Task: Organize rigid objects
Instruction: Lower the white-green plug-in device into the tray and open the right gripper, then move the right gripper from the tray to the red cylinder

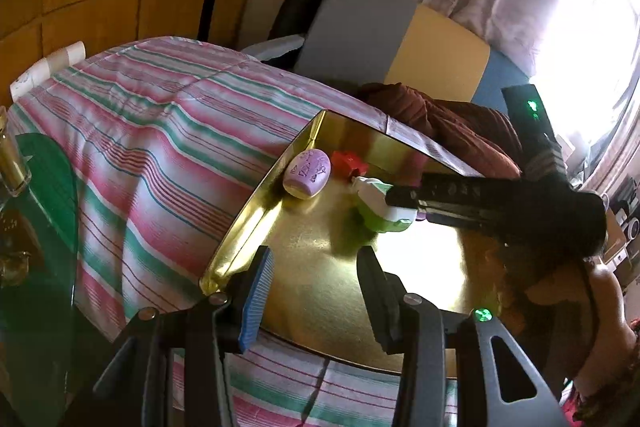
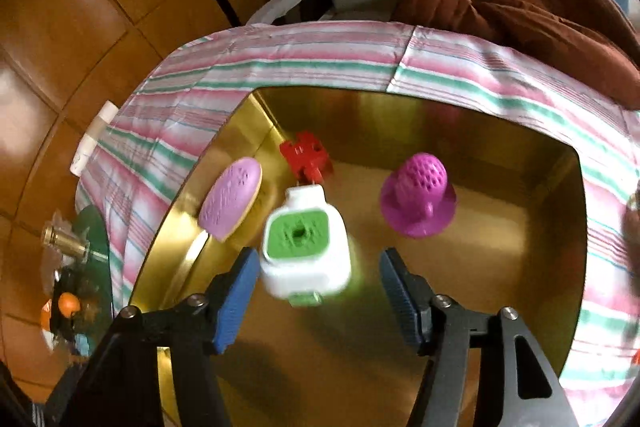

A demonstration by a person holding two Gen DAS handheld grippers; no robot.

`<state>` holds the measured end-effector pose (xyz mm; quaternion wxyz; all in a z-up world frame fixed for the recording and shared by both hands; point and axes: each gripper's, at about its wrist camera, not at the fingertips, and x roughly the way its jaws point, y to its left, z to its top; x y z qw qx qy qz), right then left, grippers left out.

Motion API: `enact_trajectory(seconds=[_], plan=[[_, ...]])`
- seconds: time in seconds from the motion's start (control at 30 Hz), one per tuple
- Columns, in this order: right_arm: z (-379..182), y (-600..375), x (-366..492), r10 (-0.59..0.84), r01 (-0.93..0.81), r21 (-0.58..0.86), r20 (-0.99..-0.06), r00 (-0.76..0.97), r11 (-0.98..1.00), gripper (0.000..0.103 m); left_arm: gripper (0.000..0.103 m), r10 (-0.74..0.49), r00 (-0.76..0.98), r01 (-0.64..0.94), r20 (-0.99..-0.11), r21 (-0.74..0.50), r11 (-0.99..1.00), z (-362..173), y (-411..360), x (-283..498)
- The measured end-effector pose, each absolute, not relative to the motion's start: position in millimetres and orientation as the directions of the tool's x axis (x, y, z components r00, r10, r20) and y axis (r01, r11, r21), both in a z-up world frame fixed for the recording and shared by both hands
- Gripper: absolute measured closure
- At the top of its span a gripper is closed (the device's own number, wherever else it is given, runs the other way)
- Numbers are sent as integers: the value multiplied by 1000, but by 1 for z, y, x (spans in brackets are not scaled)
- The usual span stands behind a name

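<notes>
Right wrist view: right claw (image 2: pixel 316 297) spread wide, empty, low over gold tray (image 2: pixel 400 327) on striped cloth (image 2: pixel 320 55). White-and-green piece (image 2: pixel 304 247) between blue pads (image 2: pixel 236 303), nearest the left one, contact unclear. Lilac oval (image 2: pixel 232 199) against tray's left wall, red block (image 2: pixel 306 157) behind, magenta cone (image 2: pixel 418 195) apart to the right. Left wrist view: left claw (image 1: pixel 316 291) likewise open, empty, above tray's near edge (image 1: pixel 224 267).

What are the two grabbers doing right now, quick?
Left hand-held gripper: open, holding nothing, over the gold tray.
Right hand-held gripper: open, white and green toy between its fingers, not clamped.
</notes>
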<state>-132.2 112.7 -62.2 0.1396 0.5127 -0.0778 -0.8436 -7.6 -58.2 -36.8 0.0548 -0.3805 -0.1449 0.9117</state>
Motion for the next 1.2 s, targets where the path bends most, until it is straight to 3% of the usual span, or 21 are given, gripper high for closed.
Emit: enact_trajectory(seconds=[0.43, 0.7, 1.2], plan=[[-29, 152, -75, -361, 192, 305, -785, -504, -933, 36, 60, 242, -706, -70, -666, -275, -959, -33, -36, 0], [-18, 197, -41, -279, 148, 238, -765, -581, -960, 34, 59, 351, -709, -201, -612, -302, -932, -25, -12, 13], [-51, 318, 12, -100, -69, 167, -821, -563, -984, 34, 59, 420, -660, -404, -623, -177, -897, -21, 58, 46]])
